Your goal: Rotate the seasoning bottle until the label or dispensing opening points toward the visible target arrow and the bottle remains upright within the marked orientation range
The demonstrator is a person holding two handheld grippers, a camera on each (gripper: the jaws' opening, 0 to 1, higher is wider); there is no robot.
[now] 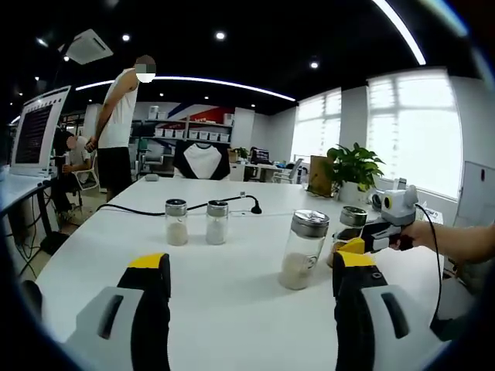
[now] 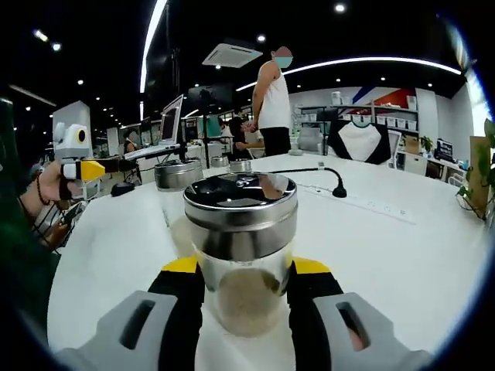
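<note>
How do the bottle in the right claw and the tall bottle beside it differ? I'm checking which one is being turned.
The gripped bottle sits between the right claw with its pads at the glass; the tall bottle stands free on the white table. The tall bottle holds whitish powder, the gripped bottle browner contents. Both are upright, clear glass, with metal lids.

bright window glare, fisheye-warped edges

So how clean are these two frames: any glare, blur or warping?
Left gripper view: blown-out windows, fisheye-curved white table, all sharp. Right gripper view: ceiling lights mirrored on the metal-lidded glass seasoning jar between the right gripper jaws, which looms oversized.
</note>
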